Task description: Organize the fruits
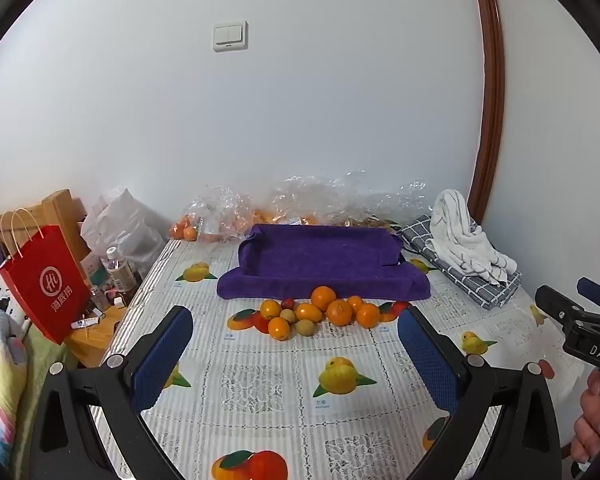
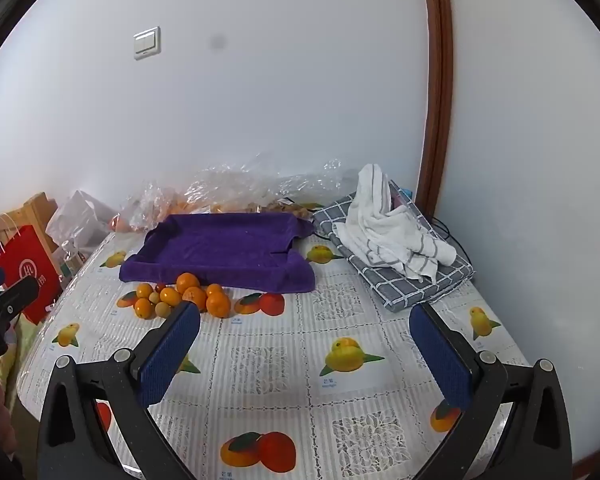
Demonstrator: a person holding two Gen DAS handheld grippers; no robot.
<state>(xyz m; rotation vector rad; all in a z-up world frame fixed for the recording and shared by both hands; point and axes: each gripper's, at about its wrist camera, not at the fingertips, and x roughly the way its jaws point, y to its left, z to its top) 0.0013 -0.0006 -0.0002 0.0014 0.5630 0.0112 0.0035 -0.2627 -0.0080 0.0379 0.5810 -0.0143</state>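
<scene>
Several small fruits [image 1: 320, 314], mostly oranges with a few greenish ones and 1 dark red one, sit bunched together on the tablecloth [image 1: 260, 392], touching the front edge of the purple tray [image 1: 320, 260]. Your left gripper [image 1: 296, 354] and right gripper [image 2: 304, 350] both hang wide open and empty, well short of the pile. Because the fruits are round and packed tight, closing on 1 will likely nudge its neighbours and send them rolling toward the table edge. The tray's soft draped rim may also snag a finger.
</scene>
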